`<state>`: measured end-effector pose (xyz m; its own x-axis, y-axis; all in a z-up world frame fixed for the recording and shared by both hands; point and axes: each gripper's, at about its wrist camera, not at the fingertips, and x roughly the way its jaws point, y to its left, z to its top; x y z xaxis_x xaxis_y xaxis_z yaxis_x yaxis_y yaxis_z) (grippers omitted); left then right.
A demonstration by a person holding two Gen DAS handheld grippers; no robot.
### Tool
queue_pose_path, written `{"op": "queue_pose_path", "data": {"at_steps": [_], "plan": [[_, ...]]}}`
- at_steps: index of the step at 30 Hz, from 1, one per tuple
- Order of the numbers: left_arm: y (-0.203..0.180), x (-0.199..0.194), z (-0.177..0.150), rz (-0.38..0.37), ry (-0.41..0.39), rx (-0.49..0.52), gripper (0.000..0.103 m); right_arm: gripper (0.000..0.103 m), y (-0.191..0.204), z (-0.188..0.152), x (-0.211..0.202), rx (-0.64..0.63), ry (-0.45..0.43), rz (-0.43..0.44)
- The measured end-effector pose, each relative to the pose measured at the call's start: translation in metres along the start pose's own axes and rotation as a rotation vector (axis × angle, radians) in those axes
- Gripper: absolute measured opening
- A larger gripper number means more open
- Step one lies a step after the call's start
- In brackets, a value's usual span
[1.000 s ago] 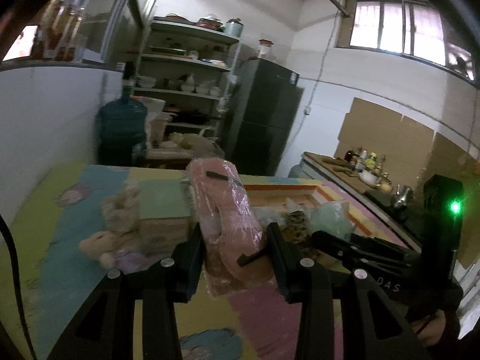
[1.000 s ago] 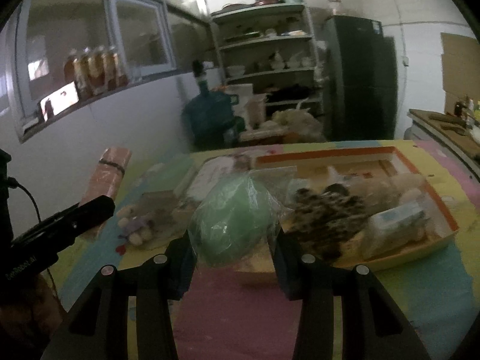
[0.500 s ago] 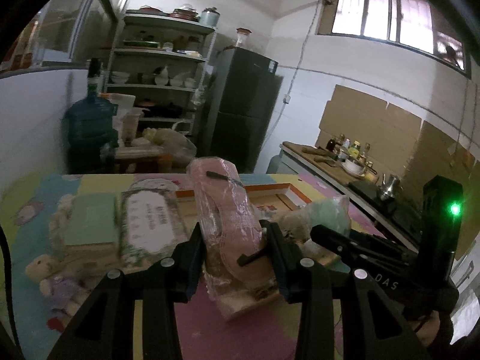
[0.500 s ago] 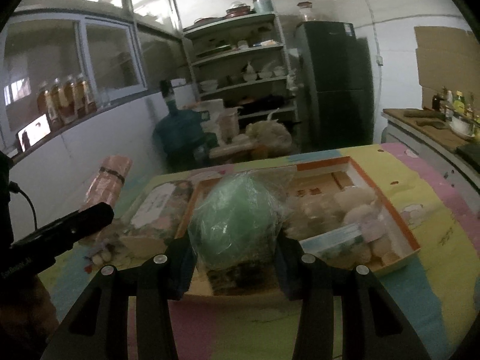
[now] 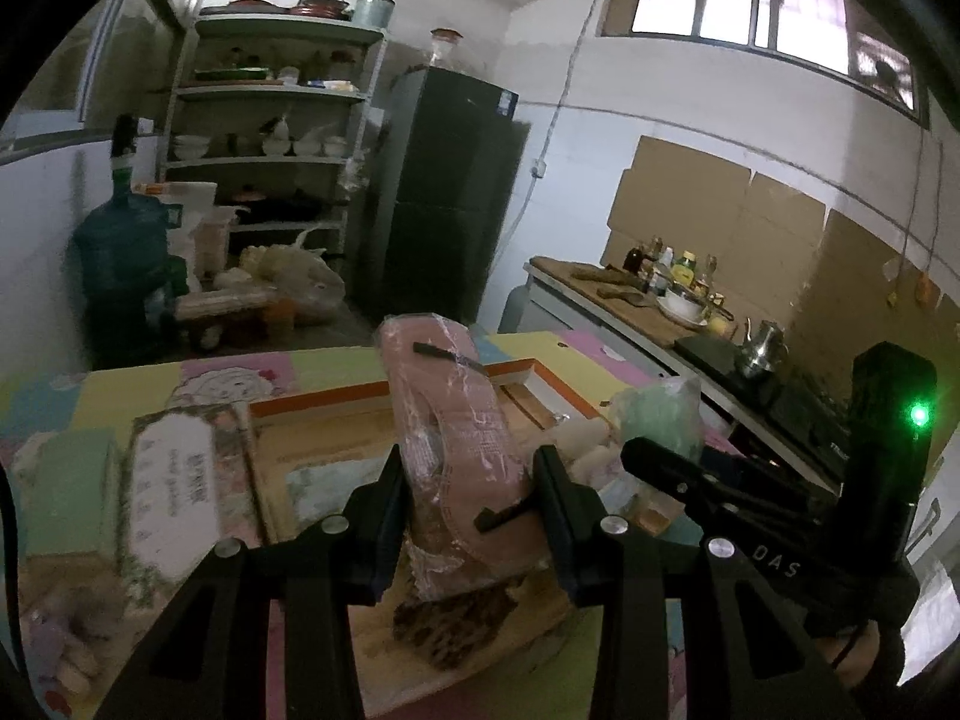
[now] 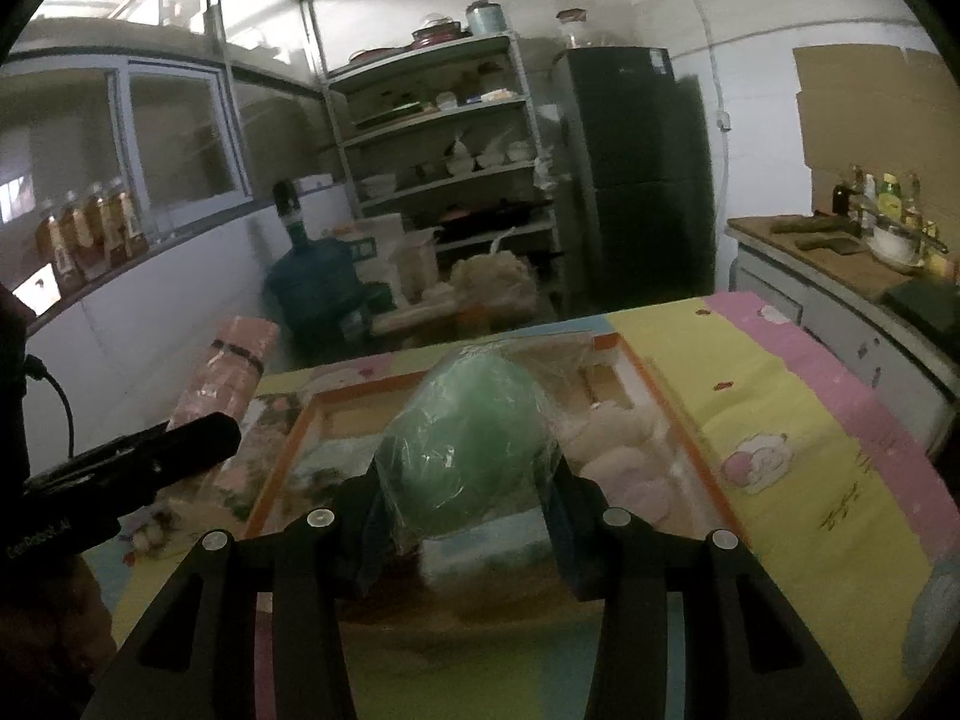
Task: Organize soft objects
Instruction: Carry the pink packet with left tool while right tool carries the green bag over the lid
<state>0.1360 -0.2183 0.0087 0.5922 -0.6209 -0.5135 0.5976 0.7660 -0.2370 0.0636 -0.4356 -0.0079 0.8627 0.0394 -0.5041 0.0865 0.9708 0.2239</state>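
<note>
Landmark: shallow cardboard tray with an orange rim point(image 6: 678, 420), lying on the pastel patchwork-patterned surface point(image 6: 798, 420).
Left of the tray: a flat pale-green packet point(image 5: 66, 480) and a white floral-bordered packet point(image 5: 174, 480) lie side by side on the surface, the white one just beside the tray's left rim point(image 5: 324, 397).
Left gripper point(image 5: 471, 504): closed on a long pink slipper wrapped in clear plastic point(image 5: 456, 420) — the slipper stands upright between the jaws, above the tray's near left part.
Under the slipper: a dark brown mottled soft item point(image 5: 450, 624) lies in the tray.
Right gripper point(image 6: 465, 510): clamped on a round green soft object in a clear plastic bag point(image 6: 468, 432) — held over the tray's near middle.
Inside the tray, right of the green bag: pale cream plush pieces point(image 6: 624, 450) rest against the right rim.
Right of the tray: bare yellow and pink panels of the surface.
</note>
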Motion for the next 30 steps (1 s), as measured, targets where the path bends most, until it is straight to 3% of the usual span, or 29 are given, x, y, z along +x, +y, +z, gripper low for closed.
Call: {"op": "queue_pose_path", "data": {"at_steps": [18, 30], "plan": [[-0.029, 0.078, 0.026, -0.025, 0.097, 0.017, 0.041, 0.046, -0.056, 0.030, 0.030, -0.065, 0.016, -0.062], [-0.029, 0.126, 0.027, -0.018, 0.196, -0.010, 0.041, 0.046, -0.079, 0.050, 0.078, -0.051, 0.099, -0.004]]}}
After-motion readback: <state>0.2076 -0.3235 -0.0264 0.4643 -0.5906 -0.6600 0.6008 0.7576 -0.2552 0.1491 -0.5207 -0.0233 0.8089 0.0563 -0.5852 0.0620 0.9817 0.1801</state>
